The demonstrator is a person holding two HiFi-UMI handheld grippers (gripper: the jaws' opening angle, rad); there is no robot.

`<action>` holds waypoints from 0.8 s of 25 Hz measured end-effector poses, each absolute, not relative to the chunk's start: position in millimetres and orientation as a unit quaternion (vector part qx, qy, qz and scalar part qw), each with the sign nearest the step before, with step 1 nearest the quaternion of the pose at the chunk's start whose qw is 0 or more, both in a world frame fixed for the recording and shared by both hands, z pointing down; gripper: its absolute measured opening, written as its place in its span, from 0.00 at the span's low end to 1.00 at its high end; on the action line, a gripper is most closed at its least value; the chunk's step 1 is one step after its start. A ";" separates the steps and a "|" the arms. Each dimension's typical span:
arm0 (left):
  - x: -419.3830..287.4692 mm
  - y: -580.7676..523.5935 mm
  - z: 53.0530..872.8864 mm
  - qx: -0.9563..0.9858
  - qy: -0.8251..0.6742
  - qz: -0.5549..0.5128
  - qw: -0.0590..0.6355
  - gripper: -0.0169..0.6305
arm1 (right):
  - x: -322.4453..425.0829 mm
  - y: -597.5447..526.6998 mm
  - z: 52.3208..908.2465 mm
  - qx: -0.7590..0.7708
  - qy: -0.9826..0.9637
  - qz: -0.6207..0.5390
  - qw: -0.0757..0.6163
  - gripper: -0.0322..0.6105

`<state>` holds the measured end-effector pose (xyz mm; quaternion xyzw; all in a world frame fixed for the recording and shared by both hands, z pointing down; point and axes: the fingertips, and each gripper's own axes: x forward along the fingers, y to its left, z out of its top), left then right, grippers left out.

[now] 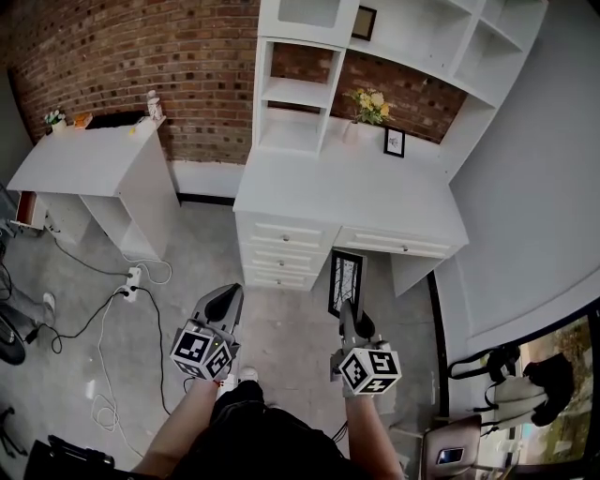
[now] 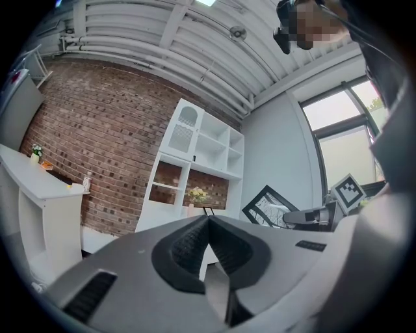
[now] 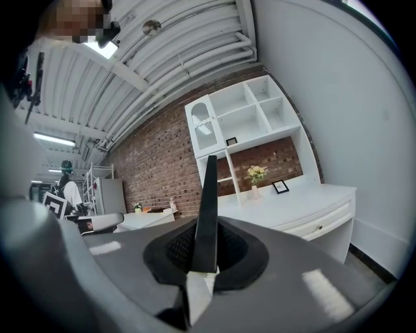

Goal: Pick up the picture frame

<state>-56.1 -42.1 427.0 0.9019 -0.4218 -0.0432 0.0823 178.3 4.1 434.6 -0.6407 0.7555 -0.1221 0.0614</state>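
Right tongs point(image 1: 349, 317) clamped on the black rectangular picture frame point(image 1: 346, 279), which is upright over the grey floor point(image 1: 291, 328). Left tongs point(image 1: 225, 294) closed, empty.

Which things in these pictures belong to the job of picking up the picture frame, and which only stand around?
Belong to the job: picture frame, gripped by its edge in the right gripper.
Only standing around: flowers, small desk frame, shelf frame, power strip on the floor, empty shut left gripper.
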 end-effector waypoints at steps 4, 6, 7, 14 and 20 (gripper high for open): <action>-51.9 -24.5 428.6 0.902 -0.422 -0.040 0.080 0.02 | 183.0 19.4 435.9 -0.639 0.757 -0.121 0.065 0.09; -51.6 -17.5 428.2 0.901 -0.424 -0.039 0.079 0.02 | 183.2 25.7 435.6 -0.638 0.758 -0.121 0.066 0.09; -51.9 -14.2 427.9 0.901 -0.425 -0.040 0.078 0.02 | 183.0 28.7 435.9 -0.637 0.759 -0.120 0.066 0.09; -52.9 3.8 421.1 0.900 -0.428 -0.043 0.071 0.02 | 181.7 43.7 430.5 -0.632 0.763 -0.114 0.069 0.09; -56.5 20.7 422.2 0.898 -0.432 -0.046 0.066 0.02 | 177.7 56.4 430.5 -0.625 0.770 -0.107 0.070 0.09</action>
